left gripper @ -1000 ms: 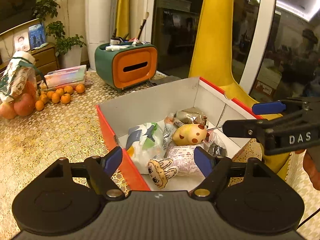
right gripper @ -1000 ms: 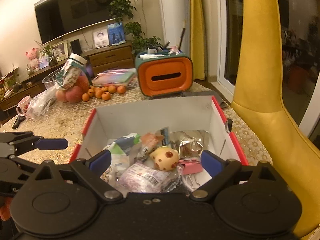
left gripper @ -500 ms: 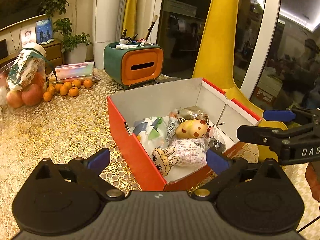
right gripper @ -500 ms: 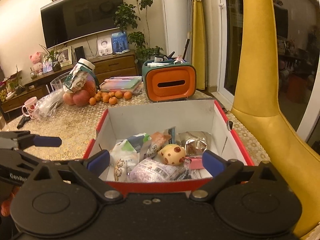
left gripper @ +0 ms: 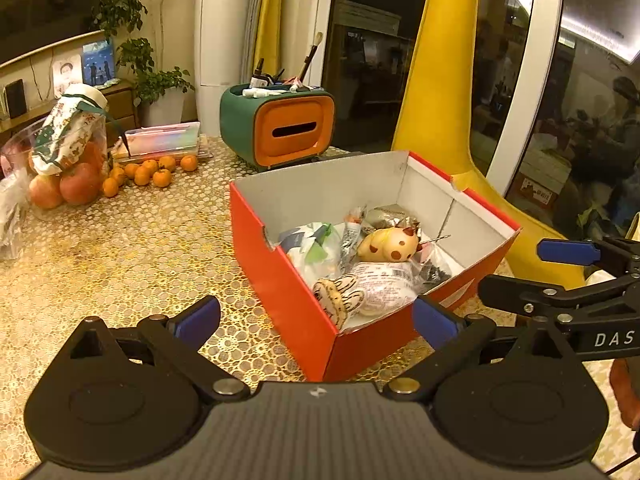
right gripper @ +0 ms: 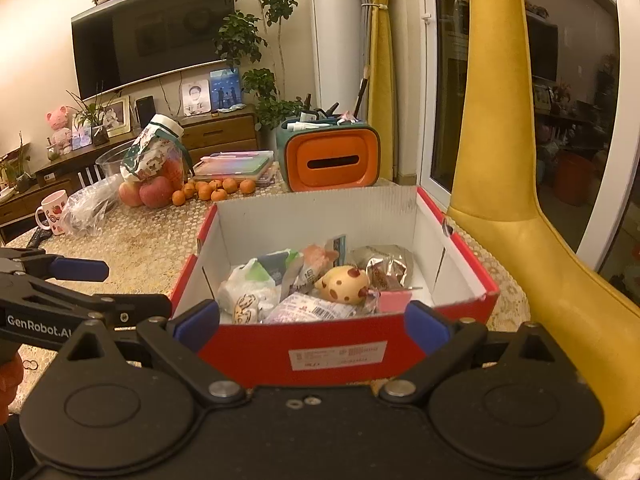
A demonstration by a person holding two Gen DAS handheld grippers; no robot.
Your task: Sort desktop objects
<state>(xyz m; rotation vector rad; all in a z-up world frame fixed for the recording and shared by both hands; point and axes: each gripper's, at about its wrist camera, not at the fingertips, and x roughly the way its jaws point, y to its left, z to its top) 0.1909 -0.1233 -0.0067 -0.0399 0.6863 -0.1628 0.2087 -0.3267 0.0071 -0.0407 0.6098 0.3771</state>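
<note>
On the gold-patterned tablecloth (left gripper: 120, 256) sat a red cardboard box (right gripper: 340, 350) of snack packets; the left gripper (left gripper: 316, 316) and right gripper (right gripper: 316, 322) both gaped empty, the left's jaws having just been opening.

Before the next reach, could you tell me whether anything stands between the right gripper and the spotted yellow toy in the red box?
Yes: the red box's near wall rises between the open right gripper and the spotted yellow toy. Inside, a barcoded packet also lies just in front of the toy. From above, nothing visible covers it.
</note>
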